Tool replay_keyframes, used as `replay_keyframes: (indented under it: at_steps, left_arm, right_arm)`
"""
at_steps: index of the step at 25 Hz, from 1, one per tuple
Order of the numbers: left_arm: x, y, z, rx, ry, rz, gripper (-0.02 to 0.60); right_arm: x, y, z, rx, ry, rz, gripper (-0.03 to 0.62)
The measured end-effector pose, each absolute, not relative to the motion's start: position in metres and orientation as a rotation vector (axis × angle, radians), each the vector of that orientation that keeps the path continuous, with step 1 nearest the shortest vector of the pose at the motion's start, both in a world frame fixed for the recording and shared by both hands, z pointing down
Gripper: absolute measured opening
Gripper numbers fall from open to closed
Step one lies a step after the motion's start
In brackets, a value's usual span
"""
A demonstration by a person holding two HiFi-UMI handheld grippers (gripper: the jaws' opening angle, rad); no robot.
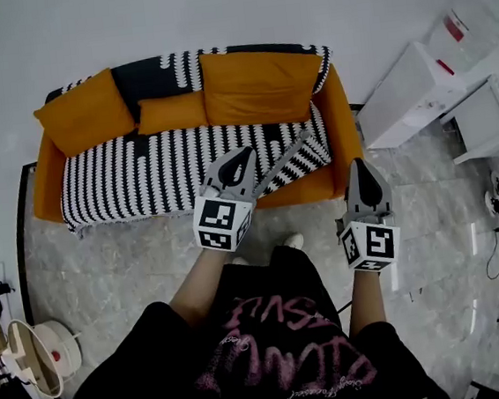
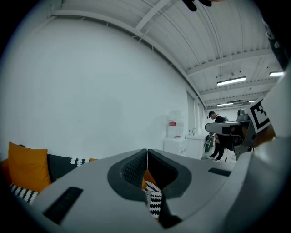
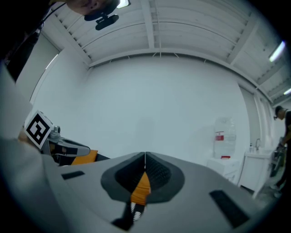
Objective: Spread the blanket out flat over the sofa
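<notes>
We see the blanket point(image 1: 140, 175), black and white, lying on the orange sofa point(image 1: 340, 118). Its long axis runs along the sofa from arm to arm, left to right in the head view. Its bands of pattern run the other way, from the front edge back towards the wall. It covers the seat and climbs the backrest behind three orange cushions point(image 1: 260, 85). On the left its front edge hangs over the front of the seat. At the right front corner it is rumpled: a fold point(image 1: 285, 159) slants across it, and the orange front of the seat shows bare below.

Our left gripper point(image 1: 241, 153) hangs over the front edge of the seat, just left of that fold, pointing towards the backrest. Its jaws are clenched tip to tip with no cloth between the tips; the blanket's pattern shows only through the gap beneath them.

Our right gripper point(image 1: 359, 165) is off the sofa's right front corner, above the floor point(image 1: 115, 270). It is likewise clenched and empty.
</notes>
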State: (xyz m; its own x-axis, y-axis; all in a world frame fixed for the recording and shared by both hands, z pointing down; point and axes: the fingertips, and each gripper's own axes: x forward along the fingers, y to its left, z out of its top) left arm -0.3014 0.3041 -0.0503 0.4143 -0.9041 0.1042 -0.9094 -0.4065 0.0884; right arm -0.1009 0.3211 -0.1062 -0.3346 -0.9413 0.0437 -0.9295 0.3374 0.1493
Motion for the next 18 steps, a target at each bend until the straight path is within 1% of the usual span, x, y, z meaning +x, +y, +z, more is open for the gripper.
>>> replay_keyframes:
  at_steps: [18]
  left_arm:
    - [-0.262,0.294,-0.043,2.573,-1.571,0.135,0.014]
  right_arm:
    - [-0.062,0.315,-0.095,1.788,-2.462,-0.082,0.02]
